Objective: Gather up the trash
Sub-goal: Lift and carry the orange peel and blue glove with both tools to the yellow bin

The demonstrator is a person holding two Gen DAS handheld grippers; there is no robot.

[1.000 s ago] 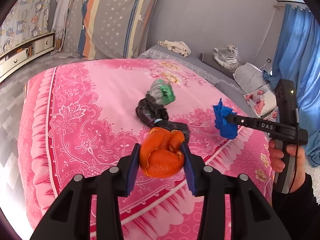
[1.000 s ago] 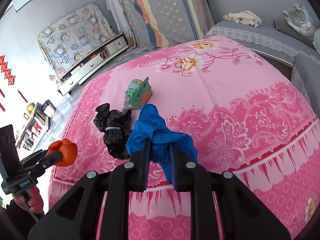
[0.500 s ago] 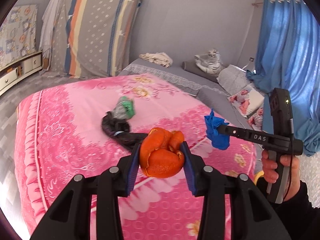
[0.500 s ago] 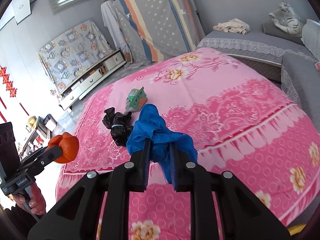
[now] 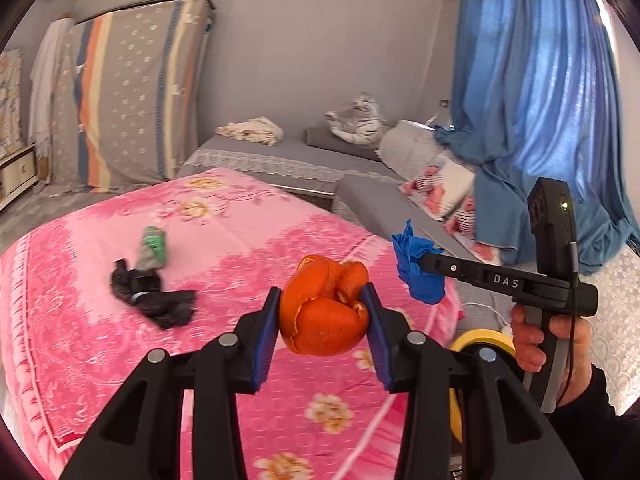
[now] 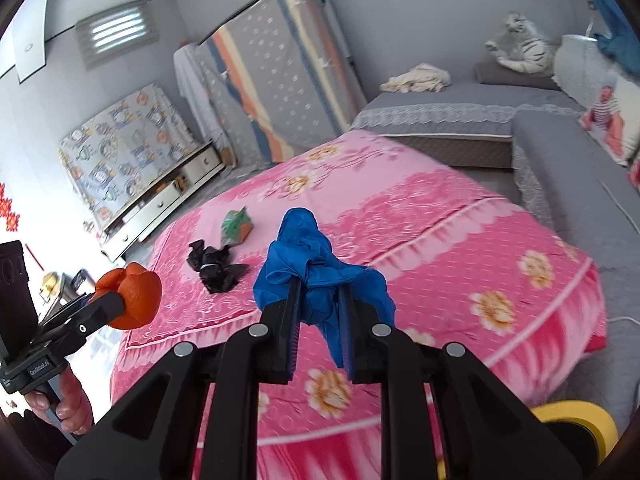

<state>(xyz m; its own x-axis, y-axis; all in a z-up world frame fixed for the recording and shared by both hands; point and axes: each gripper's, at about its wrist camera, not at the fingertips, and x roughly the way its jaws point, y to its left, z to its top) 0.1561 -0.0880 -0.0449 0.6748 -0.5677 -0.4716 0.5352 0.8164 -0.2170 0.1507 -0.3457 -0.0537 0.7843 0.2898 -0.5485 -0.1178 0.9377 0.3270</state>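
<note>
Left wrist view: left gripper [image 5: 324, 316] angled down over the near edge of the pink bedspread [image 5: 248, 224], pads pressed on both sides of the orange peel [image 5: 326, 312], peel lifted clear of the cover. To the right, right gripper [image 5: 420, 268] reaching in level from a bare hand [image 5: 532, 336] on the black handle, dark sleeve below, tips clamped on the crumpled blue glove [image 5: 416, 268]. Further back on the cover, well apart from both claws: black bag [image 5: 154, 296], green wrapper [image 5: 154, 246] just behind it and touching. Yellow ring [image 5: 480, 340] low beside the bed, partly hidden by the gripper frame. Grey sofa [image 5: 280, 152] with a plush tiger [image 5: 358, 120], blue curtain [image 5: 532, 120] beyond.

Right wrist view: right gripper [image 6: 320, 292] pointed down toward the bedspread [image 6: 440, 220], jaws nearly together, squeezing the blue glove [image 6: 304, 256], loose folds bulging above and hanging to the right of the fingers. At far left, left gripper [image 6: 128, 300] carrying the orange peel [image 6: 132, 298], hand [image 6: 70, 404] below on the handle. Black bag [image 6: 216, 266] and green wrapper [image 6: 236, 226] lying on the cover past the glove, between the two claws, reached by neither. Yellow ring [image 6: 580, 420] at the bottom right corner. Striped mattress [image 6: 280, 68] leaning on the far wall.
</note>
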